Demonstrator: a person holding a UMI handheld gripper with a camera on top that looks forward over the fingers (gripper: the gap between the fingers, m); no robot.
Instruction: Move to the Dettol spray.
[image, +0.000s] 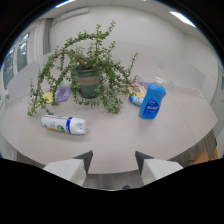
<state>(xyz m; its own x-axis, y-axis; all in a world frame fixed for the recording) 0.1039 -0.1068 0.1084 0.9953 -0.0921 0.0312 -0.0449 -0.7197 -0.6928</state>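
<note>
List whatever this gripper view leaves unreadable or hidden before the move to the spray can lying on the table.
- Spray can: label print too small to read, gripper view.
- Items behind the potted plant: partly hidden by its trailing branches.
- Blue bottle: label text too small.
- Table near edge: cut off by the open gripper and its dark body.

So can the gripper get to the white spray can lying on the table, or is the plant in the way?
Probably yes. The spray can lies on its side on the table, ahead of the open gripper and off toward one finger. The plant stands beyond it, so only bare table lies between.
</note>
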